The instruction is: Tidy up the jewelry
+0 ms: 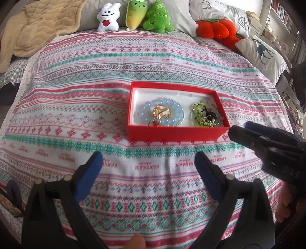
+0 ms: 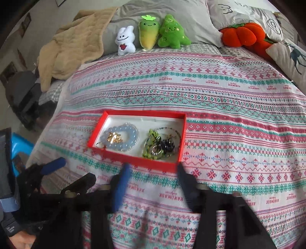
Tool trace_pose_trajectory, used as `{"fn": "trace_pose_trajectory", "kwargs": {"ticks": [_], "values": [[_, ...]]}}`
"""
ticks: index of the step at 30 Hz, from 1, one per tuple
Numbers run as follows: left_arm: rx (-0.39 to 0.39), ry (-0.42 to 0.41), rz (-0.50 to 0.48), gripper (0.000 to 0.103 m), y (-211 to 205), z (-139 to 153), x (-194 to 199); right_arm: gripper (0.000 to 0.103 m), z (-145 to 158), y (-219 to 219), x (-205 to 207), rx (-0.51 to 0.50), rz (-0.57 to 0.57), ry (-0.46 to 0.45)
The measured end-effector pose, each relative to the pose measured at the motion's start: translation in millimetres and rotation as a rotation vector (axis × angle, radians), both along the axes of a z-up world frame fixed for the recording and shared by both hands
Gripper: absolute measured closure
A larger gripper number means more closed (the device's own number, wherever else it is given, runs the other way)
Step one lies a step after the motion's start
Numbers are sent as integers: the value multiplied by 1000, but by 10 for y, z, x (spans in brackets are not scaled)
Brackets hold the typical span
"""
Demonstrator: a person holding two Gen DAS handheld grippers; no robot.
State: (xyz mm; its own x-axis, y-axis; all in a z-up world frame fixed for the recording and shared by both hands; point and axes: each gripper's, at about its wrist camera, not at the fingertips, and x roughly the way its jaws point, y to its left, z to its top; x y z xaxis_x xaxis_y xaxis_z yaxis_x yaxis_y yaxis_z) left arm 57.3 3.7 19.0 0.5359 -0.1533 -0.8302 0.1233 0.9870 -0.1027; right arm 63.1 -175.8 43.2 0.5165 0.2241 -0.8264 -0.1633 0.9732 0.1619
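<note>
A red jewelry box (image 1: 177,134) with a white lining sits on the patterned bedspread; it also shows in the right wrist view (image 2: 133,160). Inside lie a pale blue bead bracelet (image 1: 143,112) around gold pieces (image 1: 161,111), and a green bead piece (image 1: 198,113) tangled with dark jewelry (image 1: 210,115). The bracelet (image 2: 132,137) and green piece (image 2: 151,138) show in the right wrist view too. My left gripper (image 1: 148,162) is open and empty, a little short of the box. My right gripper (image 2: 153,170) is open and empty, its tips at the box's near edge; it shows blurred.
Plush toys (image 1: 133,16) and an orange pumpkin cushion (image 1: 214,28) line the far edge of the bed. A beige blanket (image 1: 38,26) lies at the far left, pillows (image 1: 264,53) at the right. The bedspread (image 1: 86,95) spreads around the box.
</note>
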Motion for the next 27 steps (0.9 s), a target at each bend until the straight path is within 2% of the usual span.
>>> {"fn": "trace_pose_trajectory", "kwargs": {"ticks": [3, 5, 9, 12, 17, 27], "values": [[29, 4, 4, 2, 19, -23, -107, 29, 49, 14, -153, -30, 9, -20], [42, 6, 7, 1, 43, -40, -169, 19, 44, 12, -232, -43, 8, -12], [89, 15, 26, 1, 85, -89, -287, 12, -49, 23, -383, -94, -4, 25], [113, 12, 36, 1, 115, -95, -357, 2, -122, 46, -465, -136, -7, 50], [88, 11, 44, 1, 156, -62, -431, 1, -183, 51, -523, -180, -28, 58], [76, 44, 62, 1, 146, -116, -419, 1, -221, 35, -456, -169, -67, 77]]}}
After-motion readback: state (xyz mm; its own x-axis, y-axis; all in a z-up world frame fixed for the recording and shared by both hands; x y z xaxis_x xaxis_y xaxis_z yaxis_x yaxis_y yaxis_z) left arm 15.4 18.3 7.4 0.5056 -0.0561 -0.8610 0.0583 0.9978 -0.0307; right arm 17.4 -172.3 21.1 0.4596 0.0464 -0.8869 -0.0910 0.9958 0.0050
